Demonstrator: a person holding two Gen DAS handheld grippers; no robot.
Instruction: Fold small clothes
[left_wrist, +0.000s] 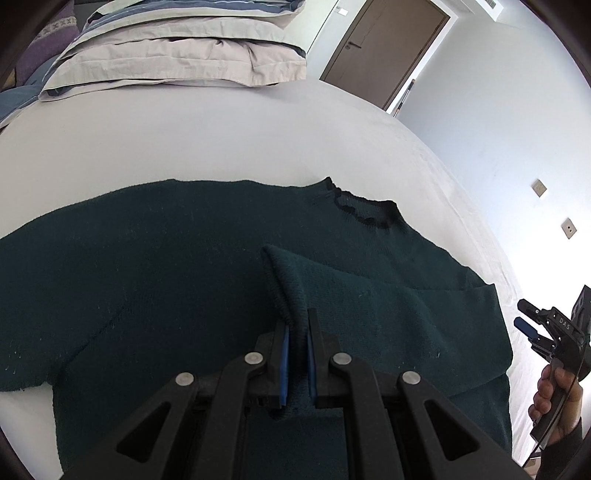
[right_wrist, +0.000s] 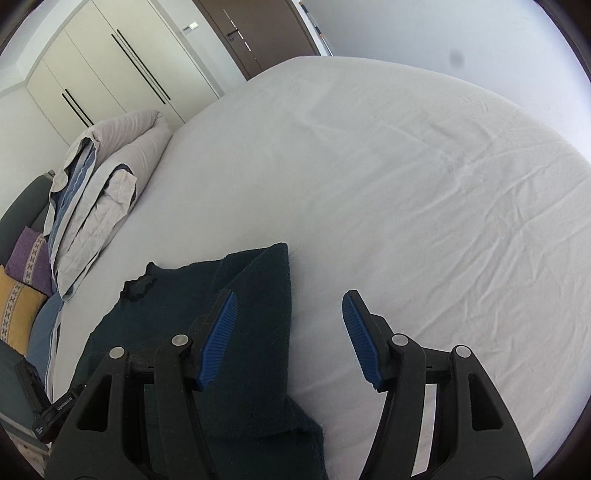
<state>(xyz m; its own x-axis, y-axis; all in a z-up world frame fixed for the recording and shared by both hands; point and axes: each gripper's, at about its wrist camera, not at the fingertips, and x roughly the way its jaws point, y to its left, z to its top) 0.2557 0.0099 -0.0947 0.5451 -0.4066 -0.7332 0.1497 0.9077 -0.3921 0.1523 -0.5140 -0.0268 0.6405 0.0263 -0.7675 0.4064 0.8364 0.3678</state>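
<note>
A dark green knitted sweater (left_wrist: 147, 258) lies spread flat on the white bed sheet (left_wrist: 184, 129), its black-trimmed collar (left_wrist: 364, 210) toward the far side. My left gripper (left_wrist: 297, 325) is shut on the ribbed cuff of a sleeve (left_wrist: 284, 280), which lies folded inward over the sweater's body. My right gripper (left_wrist: 522, 314), held by a hand (left_wrist: 550, 391), hovers off the sweater's right edge. In the right wrist view the right gripper (right_wrist: 290, 295) stands open with nothing pressed between its blue pads (right_wrist: 221, 332). Its left finger is over the sweater (right_wrist: 251, 280) and its right finger over bare sheet.
Folded grey and blue bedding (left_wrist: 177, 48) is stacked at the head of the bed (right_wrist: 406, 184), with purple (right_wrist: 26, 258) and yellow (right_wrist: 18, 314) cushions beside it. A brown door (left_wrist: 384, 48) and white wardrobe (right_wrist: 110, 66) stand beyond the bed.
</note>
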